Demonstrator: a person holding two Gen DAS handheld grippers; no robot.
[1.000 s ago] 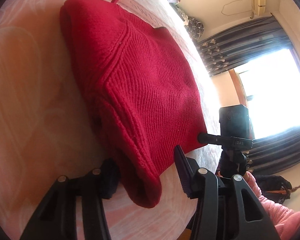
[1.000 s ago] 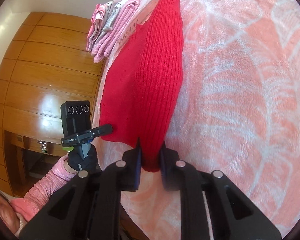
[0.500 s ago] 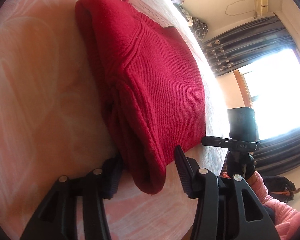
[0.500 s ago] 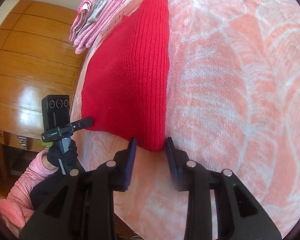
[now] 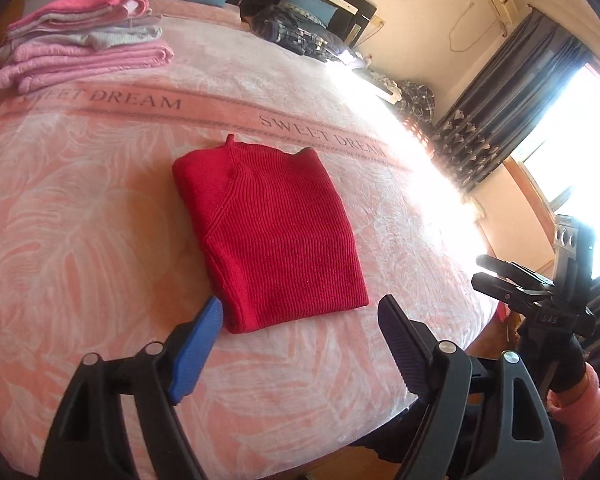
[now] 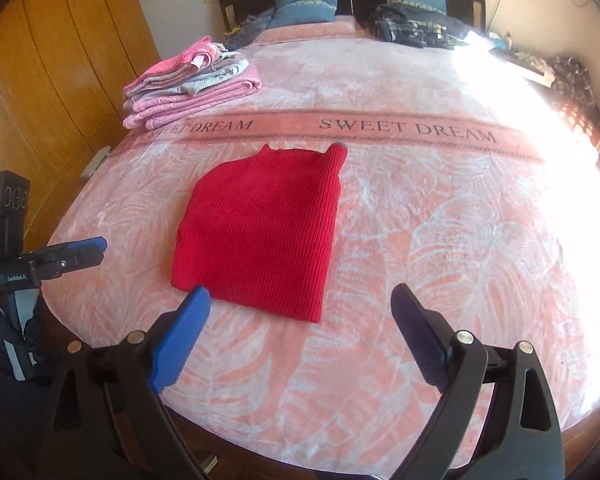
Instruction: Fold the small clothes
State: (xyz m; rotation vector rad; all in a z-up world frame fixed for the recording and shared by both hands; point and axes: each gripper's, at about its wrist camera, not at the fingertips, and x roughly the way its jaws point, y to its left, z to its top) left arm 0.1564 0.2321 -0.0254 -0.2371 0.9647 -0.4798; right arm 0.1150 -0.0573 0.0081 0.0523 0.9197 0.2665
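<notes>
A folded red knit sweater (image 5: 272,232) (image 6: 260,228) lies flat on the pink bed cover (image 5: 80,240) (image 6: 440,240), near the foot of the bed. My left gripper (image 5: 300,328) is open and held back from the sweater's near edge, with nothing between its fingers. My right gripper (image 6: 300,320) is also open and empty, just short of the sweater's near hem. The left wrist view shows the right gripper at the far right (image 5: 516,284). In the right wrist view the left gripper appears at the left edge (image 6: 76,252).
A stack of folded pink and grey clothes (image 5: 80,52) (image 6: 188,80) sits at the bed's far left. Blue pillows (image 6: 306,4) and dark checked clothing (image 6: 416,24) lie by the headboard. A wooden wardrobe (image 6: 60,60) stands left, a curtained window (image 5: 540,100) right.
Both grippers have let go of the sweater's hem, opened wide and pulled back and up from it. The sweater now lies folded and flat on the cover.
</notes>
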